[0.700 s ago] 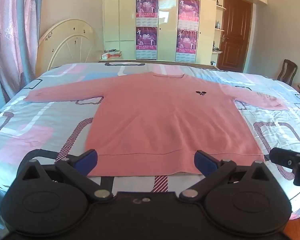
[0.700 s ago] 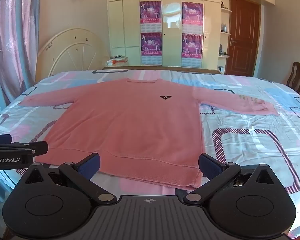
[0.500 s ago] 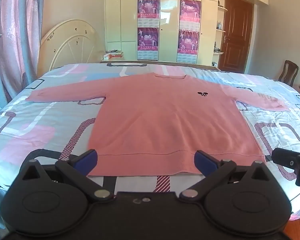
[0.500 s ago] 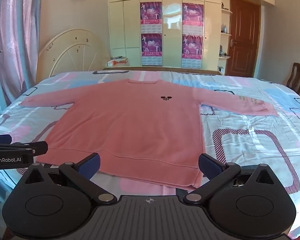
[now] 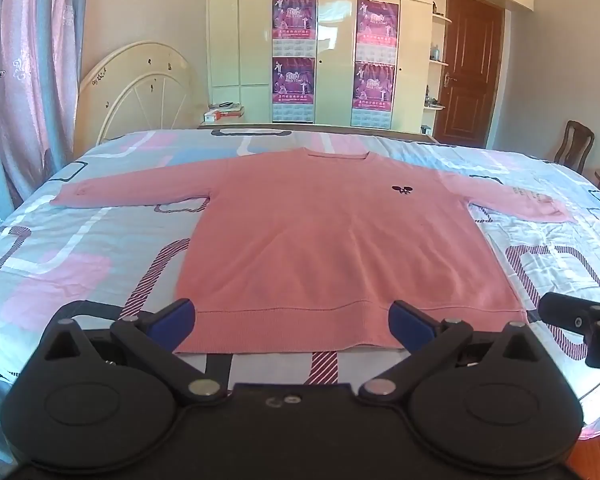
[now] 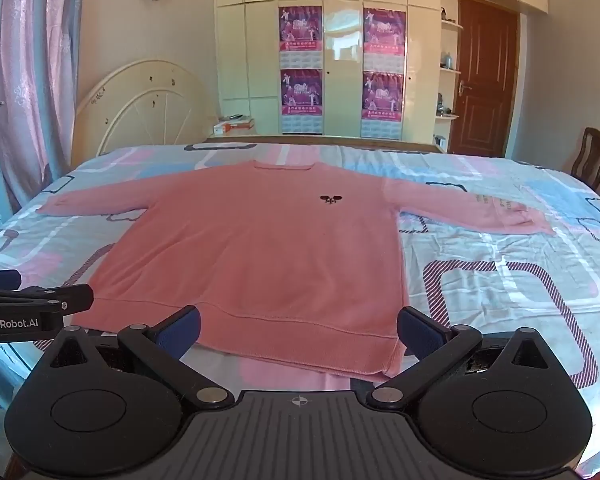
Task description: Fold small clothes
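Sweater flat; both grippers' jaws wide, angled down.

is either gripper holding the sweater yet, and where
Nothing is held. The left gripper and right gripper are both open, short of the sweater hem.

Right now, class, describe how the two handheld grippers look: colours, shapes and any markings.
Both are black plastic. The left gripper has two round discs, linked arms with silver pivots and blue pads. The right gripper matches, with a ribbed grey deck and a crosshair mark. Seen from the right wrist, the left one's side reads GenRobot.AI in white.
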The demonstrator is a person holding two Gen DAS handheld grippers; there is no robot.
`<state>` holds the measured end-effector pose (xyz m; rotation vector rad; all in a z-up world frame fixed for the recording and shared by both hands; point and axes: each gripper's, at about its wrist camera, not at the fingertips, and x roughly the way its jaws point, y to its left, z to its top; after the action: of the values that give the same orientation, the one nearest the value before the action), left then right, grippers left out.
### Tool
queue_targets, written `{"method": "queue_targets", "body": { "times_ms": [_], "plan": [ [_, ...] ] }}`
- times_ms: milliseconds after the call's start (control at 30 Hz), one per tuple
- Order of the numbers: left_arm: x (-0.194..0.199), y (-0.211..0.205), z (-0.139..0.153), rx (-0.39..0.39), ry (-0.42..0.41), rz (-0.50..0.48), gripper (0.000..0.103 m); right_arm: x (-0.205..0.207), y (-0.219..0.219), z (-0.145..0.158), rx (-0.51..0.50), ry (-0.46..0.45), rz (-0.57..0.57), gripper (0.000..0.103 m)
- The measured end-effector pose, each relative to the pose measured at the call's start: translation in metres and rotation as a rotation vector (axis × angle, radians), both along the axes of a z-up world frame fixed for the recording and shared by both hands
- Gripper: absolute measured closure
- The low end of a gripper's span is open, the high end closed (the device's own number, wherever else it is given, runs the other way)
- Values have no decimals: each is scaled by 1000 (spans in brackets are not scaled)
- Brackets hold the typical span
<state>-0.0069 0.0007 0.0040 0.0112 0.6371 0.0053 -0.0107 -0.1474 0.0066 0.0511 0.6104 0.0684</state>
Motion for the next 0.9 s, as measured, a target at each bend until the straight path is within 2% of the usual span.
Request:
{"method": "queue_targets", "body": {
  "times_ms": [900],
  "plan": [
    [-4, 2, 2, -4, -6, 8, 0, -7, -2, 3, 6, -22, -6, 0]
  ]
}}
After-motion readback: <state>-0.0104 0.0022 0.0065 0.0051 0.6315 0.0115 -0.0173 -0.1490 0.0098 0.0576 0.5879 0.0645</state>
